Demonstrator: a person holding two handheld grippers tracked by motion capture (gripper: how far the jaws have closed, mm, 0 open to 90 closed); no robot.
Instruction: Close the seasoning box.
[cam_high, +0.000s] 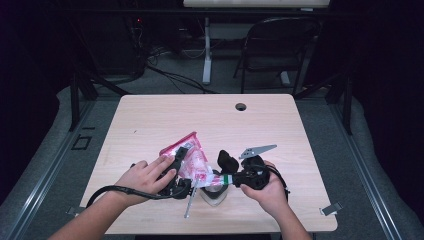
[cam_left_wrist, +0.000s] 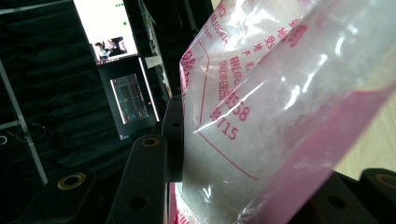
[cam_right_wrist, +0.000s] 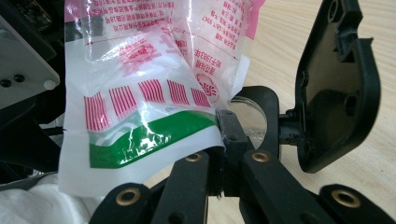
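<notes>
A clear plastic bag with pink print and a pink top edge (cam_high: 187, 152) lies tilted near the front middle of the pale wooden desk (cam_high: 150, 115), held between the two tools. What is inside it is hard to read: the left gripper view shows a whitish, frosted mass behind the film (cam_left_wrist: 261, 154), and the high view only a pale bulk. A second packet, white with red bars and a green stripe (cam_right_wrist: 140, 130), sits at the bag's lower end, and whether it is in the bag or just against it cannot be told.

The left tool (cam_high: 176, 170) grips the bag's side, its jaws partly apart with the bulging plastic pressed between them; the person's left hand (cam_high: 145, 176) covers most of it from above. The right tool (cam_high: 227, 179) has its jaws brought together on the corner of the white and green packet, as the right gripper view shows close up. The right hand (cam_high: 267, 185) holds it from the desk's front edge.

A black rounded plastic flap (cam_right_wrist: 336, 84) stands beside the right tool's jaws with a clear rounded piece (cam_right_wrist: 250, 119) behind them; what this item is stays unclear. From above, a thin pale stick (cam_high: 190, 200) slants toward the desk's front edge below the bag, and a folding chair (cam_high: 280, 45) stands beyond the desk.
</notes>
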